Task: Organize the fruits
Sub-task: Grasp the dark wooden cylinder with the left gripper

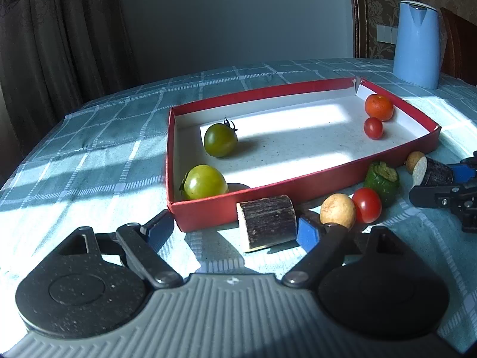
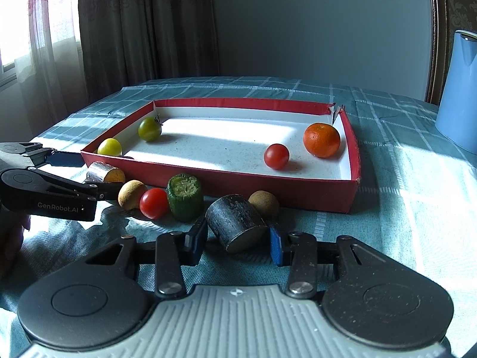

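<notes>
A shallow red tray with a white floor lies on the tabletop, which wears a checked blue-green cloth. The wide middle of the tray is bare, and there is open cloth to its right and behind it.

Inside the tray I count four fruits. Two green tomatoes sit by the left wall, one far and one in the near left corner. An orange mandarin is in the far right corner, and a small red tomato is just beside it.

In front of the near wall there are six more pieces on the cloth: two dark cut cylinders, two tan round fruits, one red cherry tomato and one green cut piece. This strip is crowded.

The left claw is released; the left dark cylinder lies between its fingers, touching the right blue pad but well apart from the left one. One tan fruit is just beyond that pad. The right claw is clenched around the other dark cylinder, with the second tan fruit behind it.

Only the right view shows the window and the edge of a hand at the left; the left view shows the whole blue jug at the far right.
</notes>
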